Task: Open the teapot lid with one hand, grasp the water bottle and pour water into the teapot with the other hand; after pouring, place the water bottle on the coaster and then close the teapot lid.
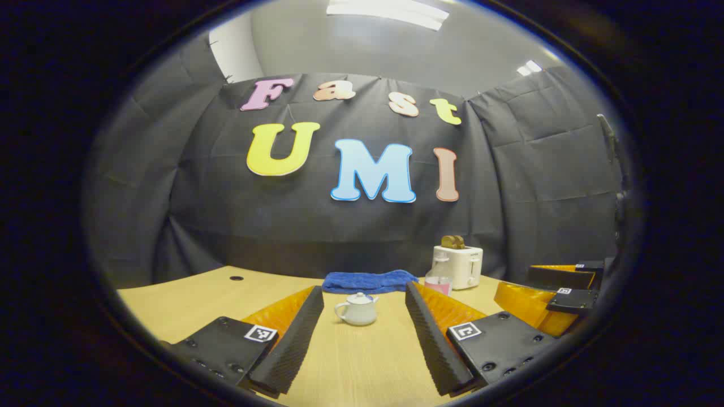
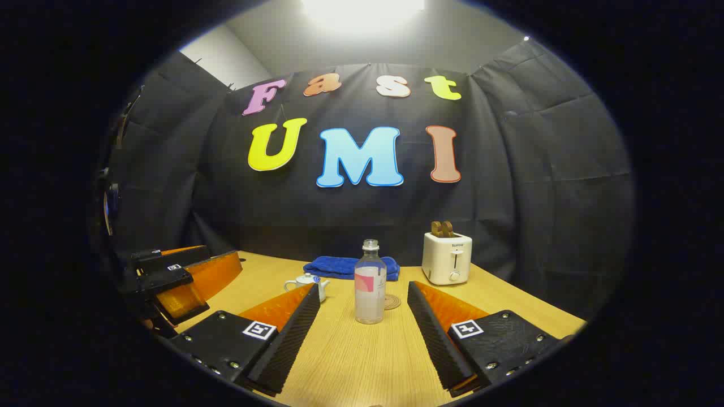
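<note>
- Two tools hover low over the worktop, each with its jaws spread wide and holding nothing.
- Left tool faces the lidded teapot.
- Right tool faces the upright water bottle; the coaster lies just behind it.
- Farther off: blue towel, toaster.

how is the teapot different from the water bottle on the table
The teapot is squat, white and opaque; the water bottle is tall, slim and clear. The teapot has its lid on, while the water bottle has no cap on. The teapot has a handle and spout; the water bottle has neither, but carries a label. Both stand upright on the table, ungrasped.
</note>
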A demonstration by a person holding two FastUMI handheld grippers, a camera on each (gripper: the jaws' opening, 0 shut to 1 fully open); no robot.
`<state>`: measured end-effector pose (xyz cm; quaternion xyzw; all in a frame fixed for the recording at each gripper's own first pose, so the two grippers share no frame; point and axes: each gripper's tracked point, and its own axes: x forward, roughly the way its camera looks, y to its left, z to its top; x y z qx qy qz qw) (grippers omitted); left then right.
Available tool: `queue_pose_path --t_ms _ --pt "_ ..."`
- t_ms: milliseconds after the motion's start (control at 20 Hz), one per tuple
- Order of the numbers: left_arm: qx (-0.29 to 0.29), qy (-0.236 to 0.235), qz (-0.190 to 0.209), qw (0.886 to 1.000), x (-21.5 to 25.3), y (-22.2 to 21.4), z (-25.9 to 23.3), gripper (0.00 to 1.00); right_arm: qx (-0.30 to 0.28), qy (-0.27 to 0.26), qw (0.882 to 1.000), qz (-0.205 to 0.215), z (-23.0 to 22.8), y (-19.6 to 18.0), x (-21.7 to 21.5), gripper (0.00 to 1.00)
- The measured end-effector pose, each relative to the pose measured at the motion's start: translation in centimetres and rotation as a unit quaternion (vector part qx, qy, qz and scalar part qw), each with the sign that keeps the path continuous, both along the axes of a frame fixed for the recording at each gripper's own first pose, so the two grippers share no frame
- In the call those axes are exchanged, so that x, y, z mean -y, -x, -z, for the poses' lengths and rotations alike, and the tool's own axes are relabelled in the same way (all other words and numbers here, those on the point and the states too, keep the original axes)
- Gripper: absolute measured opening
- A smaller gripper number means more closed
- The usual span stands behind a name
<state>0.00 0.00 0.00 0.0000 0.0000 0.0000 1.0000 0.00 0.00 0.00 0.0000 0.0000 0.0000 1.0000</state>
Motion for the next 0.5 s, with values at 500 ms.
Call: queue_pose_path --t_ms 500 --pt "-0.008 0.007 0.015 1.0 -1.4 0.1 0.9 0.95 0.019 -0.017 1.0 0.001 -1.6 0.0 -0.4 0.97"
